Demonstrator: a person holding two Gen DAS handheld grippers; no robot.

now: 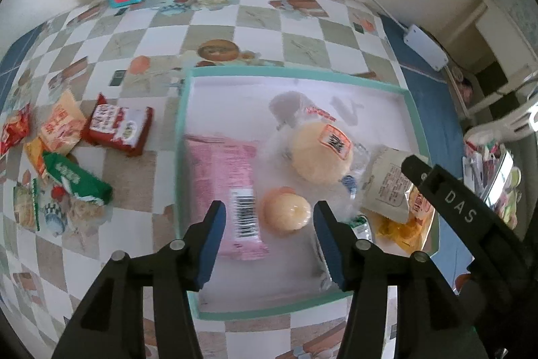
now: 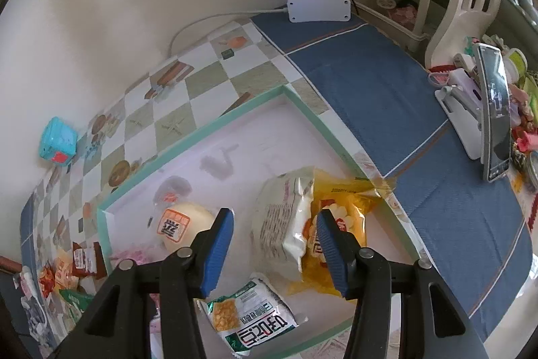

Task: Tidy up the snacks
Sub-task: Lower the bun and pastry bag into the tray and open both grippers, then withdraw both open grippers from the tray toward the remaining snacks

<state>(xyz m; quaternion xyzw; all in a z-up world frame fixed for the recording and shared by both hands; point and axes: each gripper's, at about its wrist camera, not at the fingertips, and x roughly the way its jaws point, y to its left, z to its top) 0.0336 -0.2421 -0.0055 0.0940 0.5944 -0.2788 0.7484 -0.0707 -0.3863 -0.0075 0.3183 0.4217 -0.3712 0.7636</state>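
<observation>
While several snacks already lie in the green-rimmed tray, a cluster of loose packets waits on the desk to its left, so sorting looks partway done. Next, I judge, the left gripper must travel left to the red packet. Both the left and the right gripper hover over the tray, jaws wide apart, holding nothing.

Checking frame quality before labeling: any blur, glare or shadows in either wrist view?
Left wrist: motion blur smears the pink packet and tray rim; gripper shadows fall on the tray floor; heavy fisheye bending. Right wrist: sharper, soft daylight, mild sheen on the white packet; same shadows, dark vignette corners.
</observation>
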